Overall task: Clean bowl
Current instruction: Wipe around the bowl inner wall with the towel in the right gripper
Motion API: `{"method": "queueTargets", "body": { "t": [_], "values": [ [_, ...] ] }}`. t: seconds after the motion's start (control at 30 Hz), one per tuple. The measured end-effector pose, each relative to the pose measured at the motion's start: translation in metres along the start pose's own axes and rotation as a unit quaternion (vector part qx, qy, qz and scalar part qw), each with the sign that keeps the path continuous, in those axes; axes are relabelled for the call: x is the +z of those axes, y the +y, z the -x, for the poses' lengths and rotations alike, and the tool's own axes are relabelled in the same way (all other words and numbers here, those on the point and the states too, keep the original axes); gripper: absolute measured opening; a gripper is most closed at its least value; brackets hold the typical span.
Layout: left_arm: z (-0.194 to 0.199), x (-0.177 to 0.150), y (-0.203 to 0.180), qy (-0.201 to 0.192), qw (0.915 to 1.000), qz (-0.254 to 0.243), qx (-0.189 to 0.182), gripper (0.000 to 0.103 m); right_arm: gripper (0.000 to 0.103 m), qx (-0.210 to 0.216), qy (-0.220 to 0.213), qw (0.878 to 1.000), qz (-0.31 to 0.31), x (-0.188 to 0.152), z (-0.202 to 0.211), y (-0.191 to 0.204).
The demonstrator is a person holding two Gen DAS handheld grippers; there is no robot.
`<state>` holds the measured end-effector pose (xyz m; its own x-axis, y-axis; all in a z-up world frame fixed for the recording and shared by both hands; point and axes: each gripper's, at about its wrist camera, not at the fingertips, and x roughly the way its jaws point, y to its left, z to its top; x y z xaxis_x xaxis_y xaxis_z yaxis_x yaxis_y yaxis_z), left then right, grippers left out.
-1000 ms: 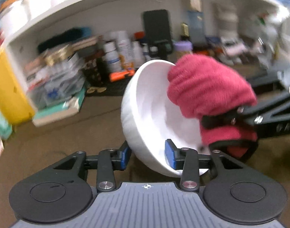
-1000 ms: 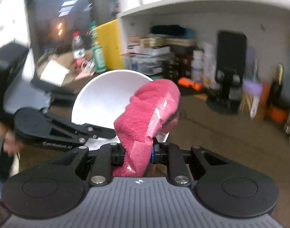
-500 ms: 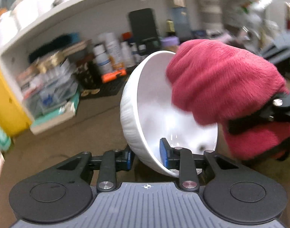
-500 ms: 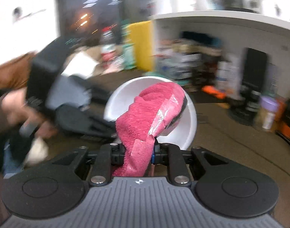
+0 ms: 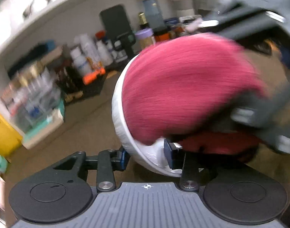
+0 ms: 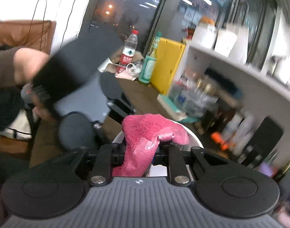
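Left wrist view shows the round white ceramic bowl tipped on its side above the brown desk, its rim caught between the blue pads of my left tool, one pad outside the wall and one inside. Those jaws have just been opening a little with the rim between them, though both pads look pressed on it. I judge the bowl hard, smooth and breakable, light enough to hold by the rim but apt to slip on the glaze, so the rim pinch wants to stay firm. My right tool is pressed together on the fluffy crimson microfibre cloth, soft and yielding, bunched into the bowl's hollow
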<state>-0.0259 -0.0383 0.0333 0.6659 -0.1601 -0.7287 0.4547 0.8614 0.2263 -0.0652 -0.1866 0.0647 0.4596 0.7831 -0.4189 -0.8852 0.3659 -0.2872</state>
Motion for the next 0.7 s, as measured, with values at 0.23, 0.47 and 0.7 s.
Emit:
{"method": "queueTargets", "body": {
  "t": [0.23,0.47,0.7],
  "values": [
    [-0.005,0.002,0.0,0.005,0.9996,0.028,0.005,0.051,0.02,-0.044,0.044,0.992,-0.11,-0.04,-0.013,-0.024],
    [-0.008,0.008,-0.01,0.009,0.9992,0.029,0.027,0.057,0.039,-0.133,0.046,0.99,-0.027,-0.046,-0.02,0.008],
    [-0.01,0.007,-0.009,0.012,0.9988,0.039,0.026,0.061,0.042,-0.127,-0.016,0.978,-0.163,-0.043,-0.008,-0.006]
  ]
}}
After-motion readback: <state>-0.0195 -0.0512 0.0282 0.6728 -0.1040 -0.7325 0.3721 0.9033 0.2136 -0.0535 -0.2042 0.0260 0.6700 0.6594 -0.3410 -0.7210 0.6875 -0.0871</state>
